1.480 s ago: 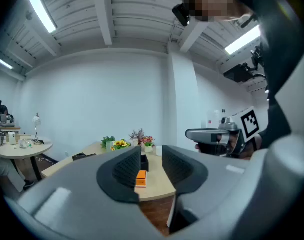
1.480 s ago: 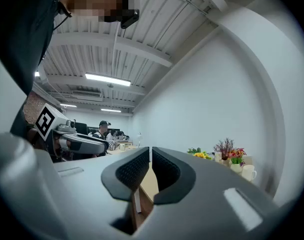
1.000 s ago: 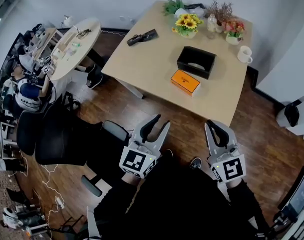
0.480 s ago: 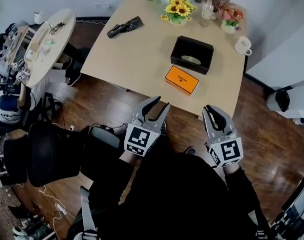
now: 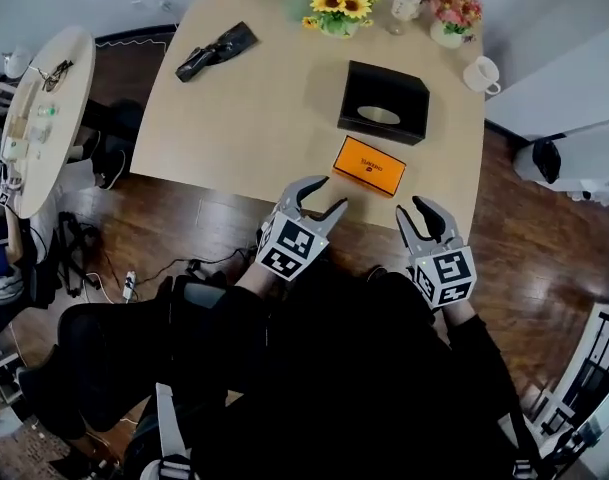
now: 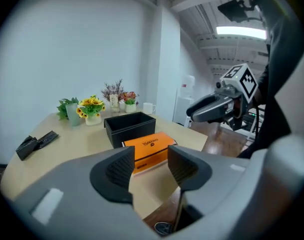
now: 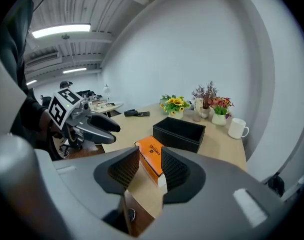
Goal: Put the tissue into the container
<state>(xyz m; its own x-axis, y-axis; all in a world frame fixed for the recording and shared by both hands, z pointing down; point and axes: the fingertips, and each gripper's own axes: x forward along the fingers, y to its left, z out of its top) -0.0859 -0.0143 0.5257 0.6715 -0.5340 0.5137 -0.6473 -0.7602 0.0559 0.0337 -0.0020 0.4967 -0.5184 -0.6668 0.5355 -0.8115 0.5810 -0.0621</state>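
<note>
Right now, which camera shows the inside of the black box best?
The head view: it looks down into the black box, showing its floor. Both gripper views see it from a low angle, mostly its outer walls and rim.

A flat orange rectangular tissue pack (image 5: 369,166) with small dark print on top lies face-up on the pale wooden table (image 5: 254,118), close to its near edge, its long axis running about 10 to 4 o'clock. An upright black open-topped rectangular container (image 5: 384,101) stands just beyond it at 12 o'clock, apart from it, with a pale oval showing inside.
</note>
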